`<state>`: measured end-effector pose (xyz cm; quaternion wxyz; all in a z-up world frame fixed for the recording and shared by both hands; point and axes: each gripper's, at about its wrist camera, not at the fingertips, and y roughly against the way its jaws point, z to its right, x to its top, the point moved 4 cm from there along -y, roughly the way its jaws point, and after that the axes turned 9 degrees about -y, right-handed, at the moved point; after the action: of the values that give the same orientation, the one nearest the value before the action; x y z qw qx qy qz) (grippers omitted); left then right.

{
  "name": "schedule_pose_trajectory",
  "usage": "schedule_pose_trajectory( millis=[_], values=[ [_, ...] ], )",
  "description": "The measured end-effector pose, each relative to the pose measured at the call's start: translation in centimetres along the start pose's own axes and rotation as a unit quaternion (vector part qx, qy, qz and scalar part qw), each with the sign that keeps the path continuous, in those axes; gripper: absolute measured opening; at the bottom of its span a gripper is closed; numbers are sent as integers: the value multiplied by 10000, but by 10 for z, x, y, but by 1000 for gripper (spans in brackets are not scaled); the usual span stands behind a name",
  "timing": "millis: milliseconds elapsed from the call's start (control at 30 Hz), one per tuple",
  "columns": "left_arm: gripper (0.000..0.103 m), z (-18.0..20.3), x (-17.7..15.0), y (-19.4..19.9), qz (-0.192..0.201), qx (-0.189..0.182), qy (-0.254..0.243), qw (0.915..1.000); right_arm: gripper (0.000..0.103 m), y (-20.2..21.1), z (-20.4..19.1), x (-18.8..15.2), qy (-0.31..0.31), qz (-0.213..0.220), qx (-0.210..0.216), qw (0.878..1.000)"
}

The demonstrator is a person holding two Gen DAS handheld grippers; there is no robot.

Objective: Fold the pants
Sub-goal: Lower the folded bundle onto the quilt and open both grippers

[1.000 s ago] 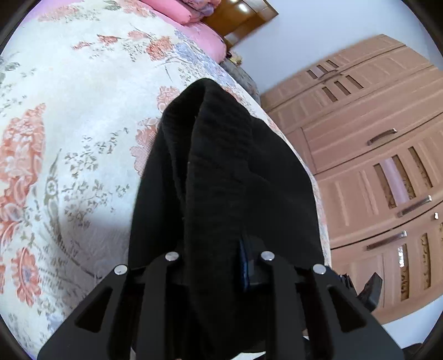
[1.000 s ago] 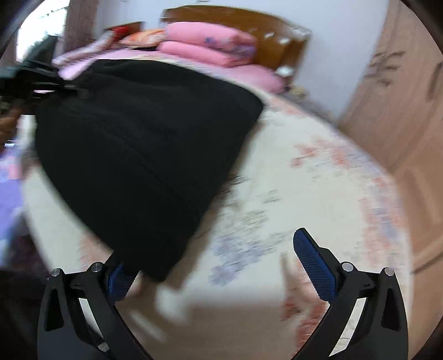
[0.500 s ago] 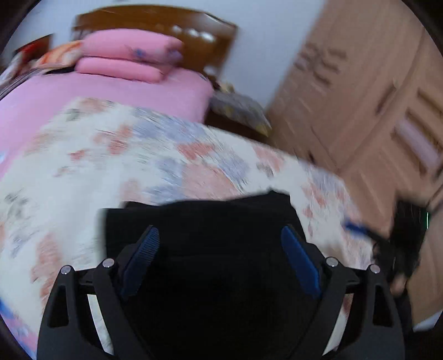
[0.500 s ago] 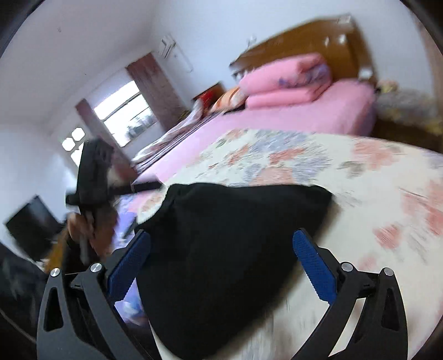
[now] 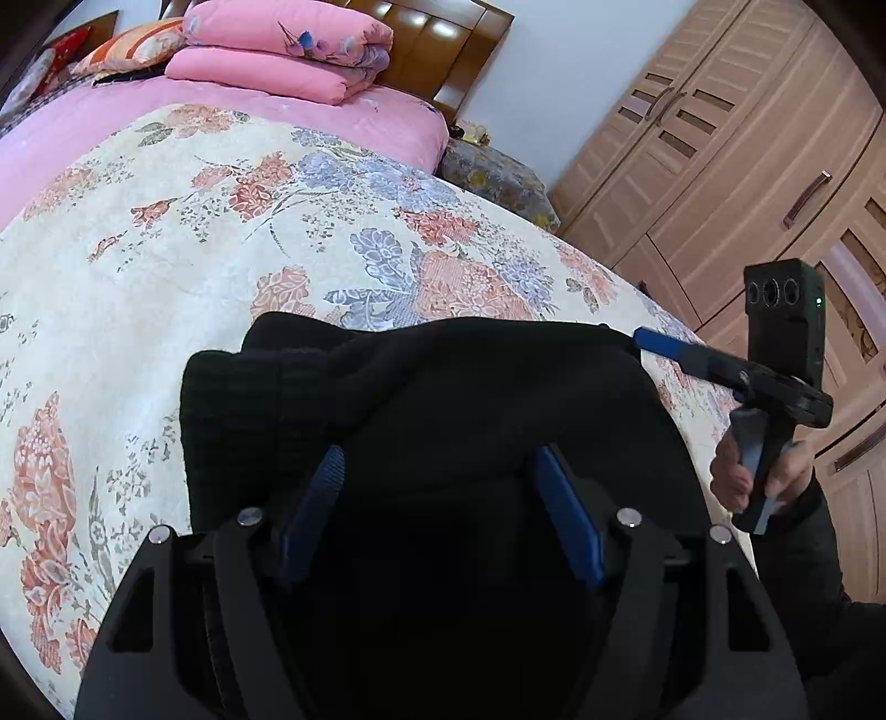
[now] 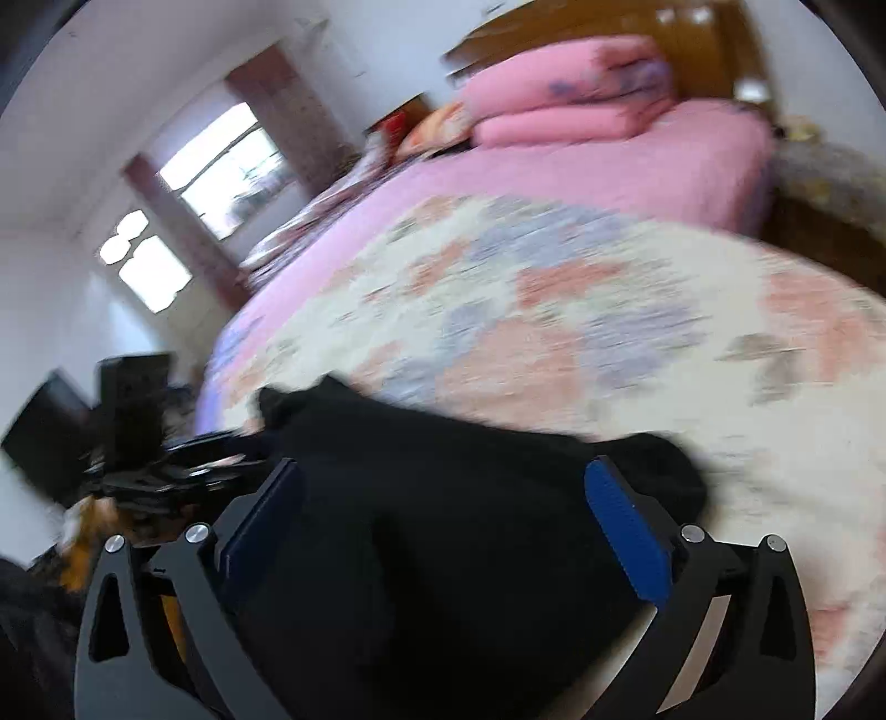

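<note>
The black pants (image 5: 443, 399) lie folded in a thick bundle on the floral bedspread (image 5: 221, 232) near the bed's front edge. My left gripper (image 5: 440, 515) hovers open just above the bundle, blue pads spread apart, nothing between them. In the left wrist view the right gripper (image 5: 686, 354) comes in from the right, held by a hand (image 5: 758, 476), its blue finger at the bundle's far right corner. The blurred right wrist view shows the right gripper (image 6: 443, 531) open over the black pants (image 6: 443, 498), with the left gripper (image 6: 166, 459) at the left.
Folded pink quilts (image 5: 282, 55) and a wooden headboard (image 5: 437, 50) are at the far end of the bed. A wooden wardrobe (image 5: 747, 166) stands close on the right. A patterned nightstand cover (image 5: 493, 177) sits beside the bed. Windows (image 6: 221, 166) light the left wall.
One second ago my left gripper was shut on the hanging pants; it has let go and now stands open above the bundle on the bed. The right gripper swung over the pants.
</note>
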<state>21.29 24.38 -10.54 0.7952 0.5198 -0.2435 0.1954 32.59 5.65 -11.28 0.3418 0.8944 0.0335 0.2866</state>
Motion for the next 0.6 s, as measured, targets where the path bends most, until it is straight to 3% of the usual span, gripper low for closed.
schedule_pose_trajectory(
  millis=[33, 100, 200, 267, 367, 500, 600],
  values=[
    [73, 0, 0, 0, 4, -5, 4, 10000, 99, -13, 2, 0, 125, -161, -43, 9998],
    [73, -2, 1, -2, 35, -62, 42, 10000, 98, -38, 14, 1, 290, -450, -593, 9968],
    [73, -4, 3, 2, 64, -160, 173, 9997, 99, -29, 16, 19, -89, -34, -556, 9984],
    [73, 4, 11, 15, 4, -141, 206, 9997, 99, -7, 3, 26, -20, 454, -978, 9942],
    [87, 21, 35, 37, 283, -55, -194, 9994, 99, 11, -23, 18, 294, 633, -1103, 9914],
    [87, 13, 55, -5, -236, 257, -592, 9976, 99, 3, -43, -16, 478, 181, -933, 9943],
    [88, 2, 57, -25, -137, 393, -806, 9959, 99, -31, -22, -41, 632, -299, -1886, 9796]
  ],
)
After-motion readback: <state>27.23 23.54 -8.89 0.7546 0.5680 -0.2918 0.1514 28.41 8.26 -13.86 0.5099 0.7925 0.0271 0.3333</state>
